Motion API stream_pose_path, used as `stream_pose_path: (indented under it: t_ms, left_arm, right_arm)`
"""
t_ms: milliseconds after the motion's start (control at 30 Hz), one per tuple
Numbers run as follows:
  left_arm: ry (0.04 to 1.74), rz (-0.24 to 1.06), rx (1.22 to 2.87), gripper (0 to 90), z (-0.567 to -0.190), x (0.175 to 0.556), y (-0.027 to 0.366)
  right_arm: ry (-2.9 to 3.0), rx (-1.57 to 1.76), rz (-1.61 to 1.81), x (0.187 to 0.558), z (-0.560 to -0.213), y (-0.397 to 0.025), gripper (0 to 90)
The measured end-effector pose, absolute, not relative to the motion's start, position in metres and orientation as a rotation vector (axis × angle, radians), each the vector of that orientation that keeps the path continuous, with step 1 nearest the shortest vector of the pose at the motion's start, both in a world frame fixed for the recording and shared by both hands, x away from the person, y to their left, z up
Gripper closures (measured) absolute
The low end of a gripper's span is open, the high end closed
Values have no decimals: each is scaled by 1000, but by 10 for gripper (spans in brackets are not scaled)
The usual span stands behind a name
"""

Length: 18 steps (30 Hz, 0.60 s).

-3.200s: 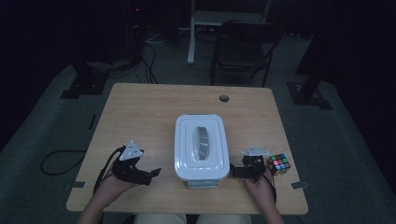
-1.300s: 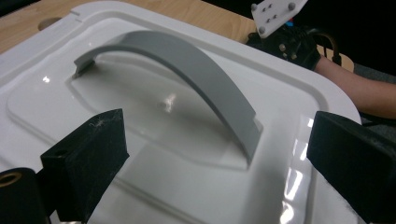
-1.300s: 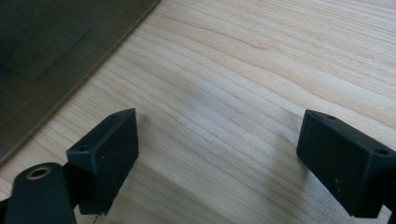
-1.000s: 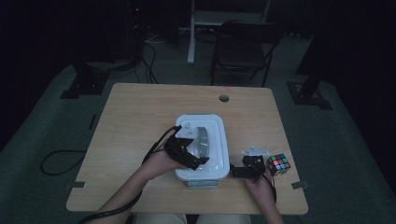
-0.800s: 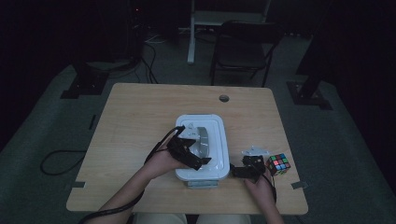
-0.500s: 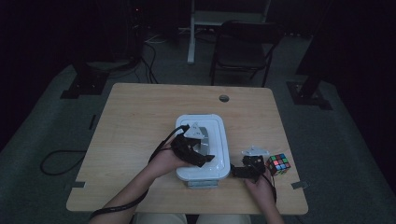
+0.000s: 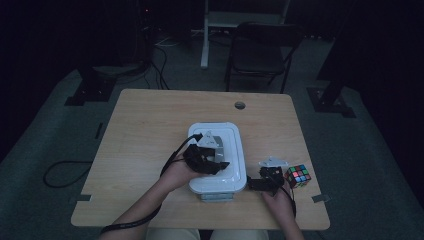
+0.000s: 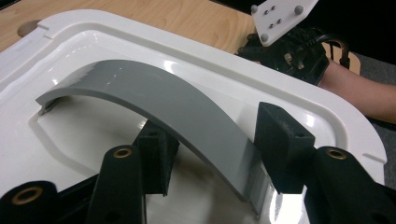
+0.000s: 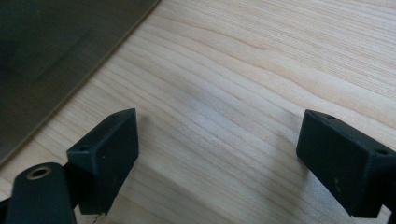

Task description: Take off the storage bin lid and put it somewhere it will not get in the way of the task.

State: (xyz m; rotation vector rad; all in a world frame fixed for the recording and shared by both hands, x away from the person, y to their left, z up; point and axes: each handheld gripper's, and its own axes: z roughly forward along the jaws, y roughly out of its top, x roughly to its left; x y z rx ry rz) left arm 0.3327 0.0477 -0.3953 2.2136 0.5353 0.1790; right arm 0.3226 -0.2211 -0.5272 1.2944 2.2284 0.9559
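Left tongs [image 8: 210,140] spread wide, one pad on each side of the gray handle [image 8: 154,100] on the white box [image 7: 218,156], shut with its lid, mid tabletop [image 7: 145,125]. Right tongs [image 9: 215,163] wide over bare wood, holding nothing. Colorful cube [image 7: 297,175] just beside.

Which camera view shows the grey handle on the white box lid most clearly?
The left gripper view: the grey handle arches up close between the open jaws of the left gripper, above the white lid. In the high view the gripper covers most of it. The right gripper view looks at the table.
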Motion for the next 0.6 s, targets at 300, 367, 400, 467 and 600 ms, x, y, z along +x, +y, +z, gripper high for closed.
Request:
stream_pose_path:
  t_ms: [300, 367, 400, 467, 600]
  left_arm:
    - [526, 114, 2145, 644, -386, 328, 55]
    - [499, 127, 2126, 669, -380, 322, 56]
    - [489, 131, 2120, 684, -377, 320, 57]
    - [471, 144, 2113, 698, -371, 315, 58]
    - [454, 116, 2093, 698, -362, 311, 63]
  right_arm:
    - [2228, 1295, 956, 323, -527, -221, 127]
    - [2228, 1293, 957, 323, -527, -221, 127]
    - [2228, 1292, 957, 323, -527, -221, 127]
    - [2228, 1293, 956, 323, -527, -221, 127]
    - [2227, 1292, 957, 323, -527, -221, 127]
